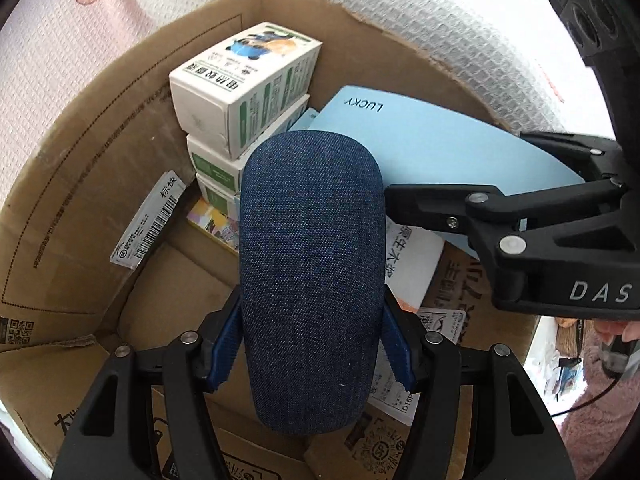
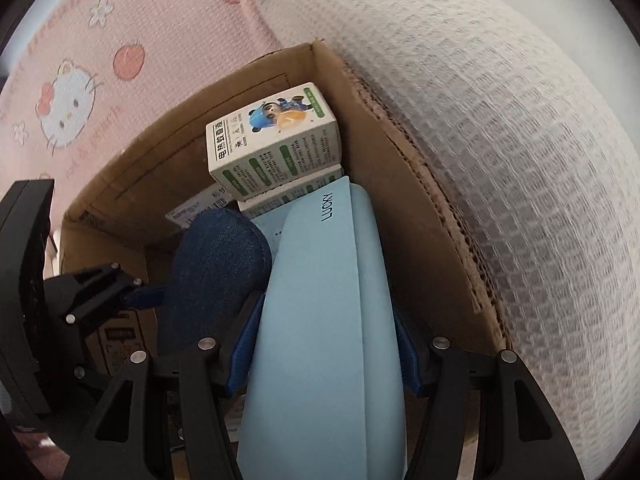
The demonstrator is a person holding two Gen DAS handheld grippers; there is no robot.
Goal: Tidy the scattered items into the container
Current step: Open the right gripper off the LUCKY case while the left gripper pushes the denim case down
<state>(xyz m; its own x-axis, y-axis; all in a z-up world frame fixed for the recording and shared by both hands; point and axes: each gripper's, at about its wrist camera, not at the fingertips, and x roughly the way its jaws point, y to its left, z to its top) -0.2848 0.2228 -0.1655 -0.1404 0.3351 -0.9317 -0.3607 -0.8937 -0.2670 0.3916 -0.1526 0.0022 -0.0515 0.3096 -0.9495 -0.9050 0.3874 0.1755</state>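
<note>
Lowering both cases: each hand has one pointed steeply down into the cardboard box (image 1: 100, 184), so this looks like the drop-off step.
How to do it well: I'd sink each case until it rests on something before letting go, and keep the two tongs from bumping, since they sit just beside each other.
Left tongs (image 1: 312, 344): pinching the denim case (image 1: 310, 272) by its sides, blue pads pressed on both flanks.
Right tongs (image 2: 324, 344): pinching the light blue case (image 2: 324, 320) the same way.
Denim case look: dark blue woven fabric, rounded oblong, looks hard-shelled and probably a bit slippery on the curve.
Light blue case look: smooth, matte, with "LUCKY" printed near its far end.
Where they are: both above the box interior, denim on the left, blue on the right.
Already inside: a stack of white boxes (image 1: 244, 92) at the far corner, so I'd aim nearer.
</note>
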